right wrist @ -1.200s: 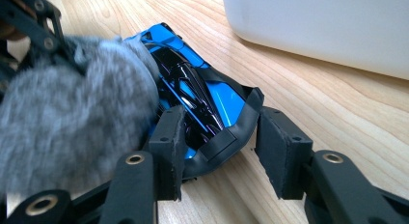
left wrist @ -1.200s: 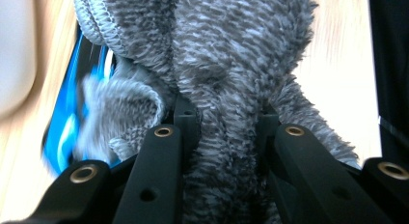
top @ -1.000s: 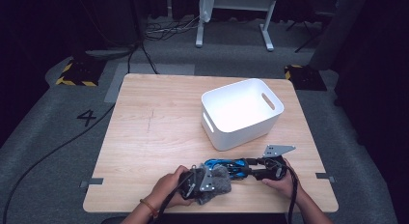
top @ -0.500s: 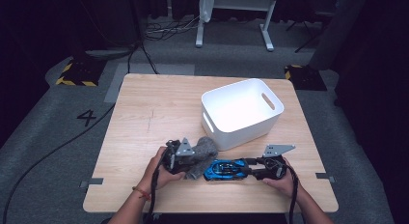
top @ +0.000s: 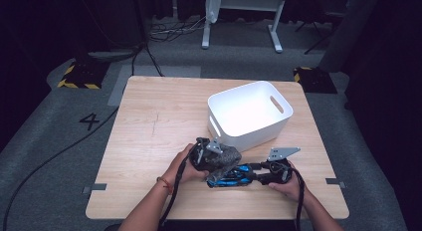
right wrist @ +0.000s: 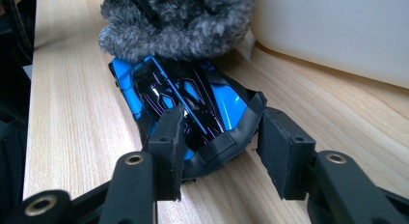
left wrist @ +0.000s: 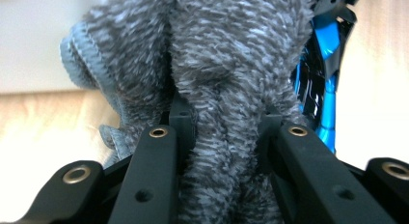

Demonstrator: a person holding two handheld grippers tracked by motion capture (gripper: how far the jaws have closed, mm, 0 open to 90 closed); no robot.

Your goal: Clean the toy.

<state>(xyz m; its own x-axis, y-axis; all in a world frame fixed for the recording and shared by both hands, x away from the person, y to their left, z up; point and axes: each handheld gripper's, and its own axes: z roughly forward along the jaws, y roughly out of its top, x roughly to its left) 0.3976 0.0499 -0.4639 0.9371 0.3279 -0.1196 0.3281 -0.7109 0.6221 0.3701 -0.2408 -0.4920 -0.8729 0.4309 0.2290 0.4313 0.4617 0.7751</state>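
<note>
A fuzzy grey cloth point(left wrist: 231, 64) is clamped in the left gripper point(left wrist: 219, 132) and pressed onto a blue-and-black toy car point(right wrist: 185, 101), whose rear is straddled, apparently ungripped, by the right gripper point(right wrist: 219, 147); beside the white plastic bin point(top: 249, 114), the car may be pushed loose.

Left gripper point(top: 211, 154): carried the grey fuzzy cloth point(top: 223, 159) from over the blue toy car point(top: 234, 176), up beside the white bin point(top: 249, 114), and now back down toward the table's near edge.
Grey fuzzy cloth: clamped between the jaws, again resting on the car's front end.
Left hand point(top: 185, 164): shifted back rightward with it.
</note>
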